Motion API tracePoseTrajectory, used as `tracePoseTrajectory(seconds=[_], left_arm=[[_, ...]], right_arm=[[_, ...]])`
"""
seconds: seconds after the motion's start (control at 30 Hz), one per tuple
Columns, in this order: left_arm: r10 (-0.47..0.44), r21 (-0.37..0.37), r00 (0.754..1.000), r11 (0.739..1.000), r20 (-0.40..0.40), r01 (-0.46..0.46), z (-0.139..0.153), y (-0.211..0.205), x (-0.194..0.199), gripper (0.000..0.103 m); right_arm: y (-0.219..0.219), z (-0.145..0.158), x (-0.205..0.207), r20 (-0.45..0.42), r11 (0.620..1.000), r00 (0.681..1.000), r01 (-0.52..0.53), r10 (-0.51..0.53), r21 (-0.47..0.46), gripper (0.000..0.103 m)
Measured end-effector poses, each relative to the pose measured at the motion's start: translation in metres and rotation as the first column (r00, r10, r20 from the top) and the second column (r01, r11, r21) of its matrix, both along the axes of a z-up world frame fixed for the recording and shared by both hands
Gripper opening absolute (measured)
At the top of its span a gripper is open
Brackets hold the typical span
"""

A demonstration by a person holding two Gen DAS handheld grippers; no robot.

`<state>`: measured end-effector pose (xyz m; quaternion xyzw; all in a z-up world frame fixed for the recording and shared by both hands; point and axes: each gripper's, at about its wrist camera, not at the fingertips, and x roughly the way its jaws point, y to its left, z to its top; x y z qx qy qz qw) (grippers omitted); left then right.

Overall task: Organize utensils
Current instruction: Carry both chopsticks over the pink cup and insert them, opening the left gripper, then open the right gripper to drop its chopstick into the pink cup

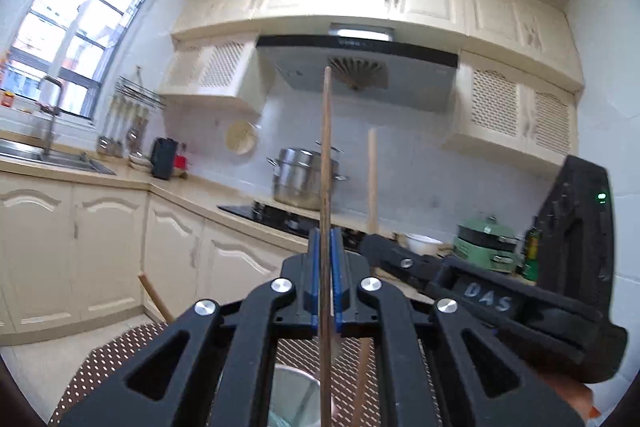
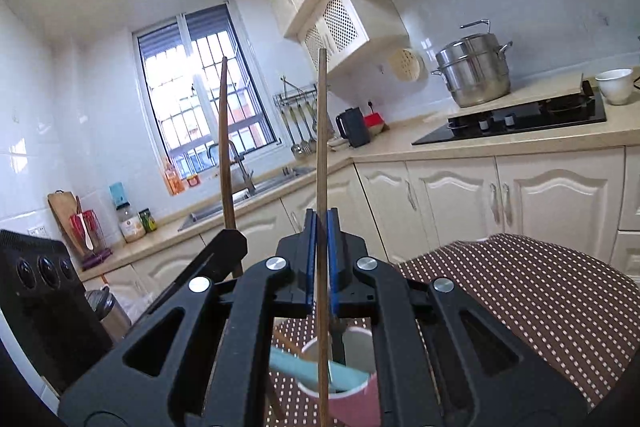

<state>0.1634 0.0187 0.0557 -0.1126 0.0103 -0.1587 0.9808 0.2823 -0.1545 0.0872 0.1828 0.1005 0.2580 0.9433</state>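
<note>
While both claws clamp upright chopsticks [image 1: 326, 155], only right view shows pink cup [image 2: 362, 393] holding blue utensil [image 2: 316, 371].

My left gripper [image 1: 326, 247] points level, jaws clamped tight on a dark stick [image 1: 326, 147] that stands upright. My right gripper [image 2: 320, 231] also points level, just beside it, jaws pinched on a paler stick [image 2: 321, 147], upright too.
</note>
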Motion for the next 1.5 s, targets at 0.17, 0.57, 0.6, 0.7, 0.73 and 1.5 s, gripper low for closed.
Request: tracePoseTrajectory(seconds=[0.17,0.57,0.6,0.7,0.73,1.5], left_arm=[[0.058,-0.015,0.998,0.998,0.017,-0.057,-0.007,-0.002,0.015,0.005],[0.129,0.029,0.991,0.991,0.027,-0.13,-0.026,-0.019,0.028,0.005],[0.131,0.027,0.991,0.991,0.022,-0.132,-0.028,-0.018,0.029,0.005],[0.14,0.034,0.99,0.99,0.014,-0.14,-0.032,-0.015,0.029,0.005],[0.138,0.035,0.99,0.99,0.014,-0.138,-0.033,-0.014,0.027,0.005],[0.11,0.015,0.989,0.994,-0.096,-0.109,-0.027,0.01,0.01,0.04]], right_arm=[[0.0,-0.003,0.011,0.041,1.0,0.999,0.011,-0.012,0.015,0.006],[-0.002,-0.025,0.026,0.042,1.0,0.999,-0.001,0.001,0.009,0.006],[-0.002,-0.026,0.026,0.041,1.0,0.999,-0.004,0.004,0.007,0.006],[-0.002,-0.03,0.025,0.035,1.0,0.999,-0.015,0.015,0.002,0.006],[-0.001,-0.032,0.025,0.033,1.0,0.999,-0.019,0.019,-0.001,0.006],[0.005,-0.04,-0.002,-0.008,0.996,1.0,-0.028,0.028,-0.08,0.006]])
